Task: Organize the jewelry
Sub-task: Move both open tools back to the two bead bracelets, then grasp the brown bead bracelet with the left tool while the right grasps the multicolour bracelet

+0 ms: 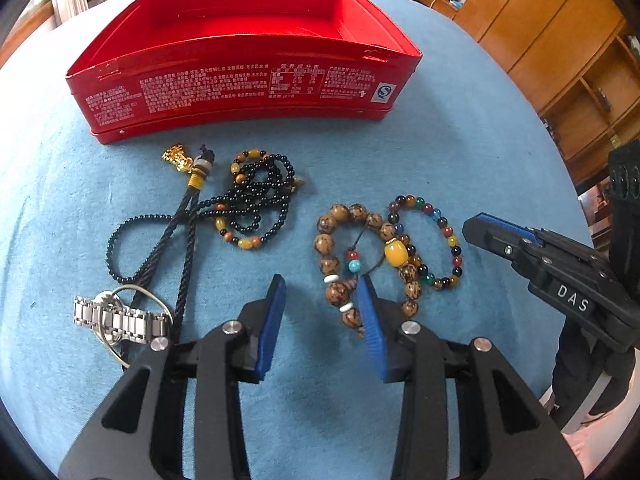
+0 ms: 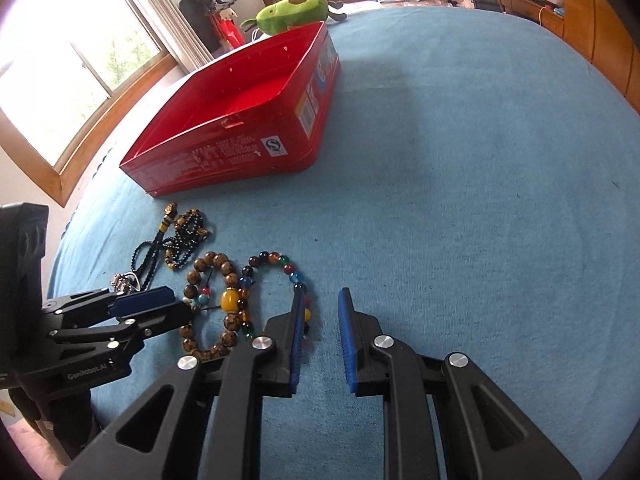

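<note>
An open, empty red tin box (image 1: 240, 92) stands on the blue cloth at the back; it also shows in the right wrist view (image 2: 224, 152). In front lie a black bead necklace (image 1: 248, 200), a dark cord with a gold charm (image 1: 178, 158), a steel watch (image 1: 116, 320), a brown bead bracelet (image 1: 336, 256) with a yellow bead, and a multicolour bead bracelet (image 1: 444, 240). My left gripper (image 1: 322, 292) is open, its right finger over the brown bracelet. My right gripper (image 2: 320, 304) is open, just right of the multicolour bracelet (image 2: 280, 264), and shows in the left wrist view (image 1: 496, 232).
The blue cloth (image 2: 480, 200) stretches wide to the right of the jewelry. A green plush toy (image 2: 292, 12) lies behind the box. Wooden cabinets (image 1: 560, 60) stand at the right, a window (image 2: 60, 72) at the left.
</note>
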The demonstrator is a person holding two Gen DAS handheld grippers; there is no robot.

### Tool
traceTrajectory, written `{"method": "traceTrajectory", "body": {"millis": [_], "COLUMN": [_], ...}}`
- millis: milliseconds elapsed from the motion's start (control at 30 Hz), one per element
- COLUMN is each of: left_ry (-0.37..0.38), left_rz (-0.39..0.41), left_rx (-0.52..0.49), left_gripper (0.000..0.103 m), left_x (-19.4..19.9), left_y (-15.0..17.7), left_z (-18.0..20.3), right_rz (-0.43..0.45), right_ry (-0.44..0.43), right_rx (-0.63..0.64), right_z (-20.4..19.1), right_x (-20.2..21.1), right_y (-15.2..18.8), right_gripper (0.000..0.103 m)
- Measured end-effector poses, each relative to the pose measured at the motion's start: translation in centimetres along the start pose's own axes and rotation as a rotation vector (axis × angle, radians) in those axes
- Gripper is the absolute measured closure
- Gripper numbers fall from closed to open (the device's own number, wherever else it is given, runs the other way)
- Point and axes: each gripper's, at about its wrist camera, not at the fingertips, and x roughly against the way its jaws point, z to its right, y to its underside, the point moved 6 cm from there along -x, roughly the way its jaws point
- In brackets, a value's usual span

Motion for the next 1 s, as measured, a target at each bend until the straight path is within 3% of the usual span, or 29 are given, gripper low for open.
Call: {"method": "traceTrajectory", "body": {"millis": [200,267,367,600,700,767,900,1000], "left_ry": [-0.005,0.007,0.022,0.004,-0.006,-0.047,-0.114,-0.133], "left_rz": [0.004,0.004,0.008,0.024,0.026,0.035,0.046,0.055], "left_rx": [0.004,0.004,0.007,0.005,-0.002,-0.02,-0.069,-0.069], "left_gripper": [0.055,0.041,0.031,0.029,0.032,0.049,0.067,0.086], "left_x": [-0.5,-0.8,-1.3,-2.0,-2.1,-2.1,-2.3,-2.2], "left_y": [-0.6,-0.7,-1.0,-1.5,-1.5,-1.5,-1.9,-2.1], "left_z": [1.0,1.5,2.5,3.4,3.2,2.8,2.6,1.9], "right_rz": [-0.009,-0.014,-0.015,-0.013,-0.01,-0.007,-0.005,-0.007], "right_ry": [-0.007,-0.009,-0.014,-0.014,-0.02,-0.017,-0.017,-0.017], "right_rx": [0.002,0.003,0.008,0.021,0.016,0.016,0.021,0.032], "right_z": [0.0,0.0,-0.1,-0.3,-0.2,-0.1,-0.2,-0.6], "right_x": [-0.4,-0.6,-0.6,-0.9,-0.7,-0.6,-0.3,-0.3], "right_y": [0.1,0.3,0.3,0.1,0.1,0.0,-0.1,-0.2], "right_gripper": [0.085,0.079,0.075,0.075,0.075,0.075,0.074,0.074]}}
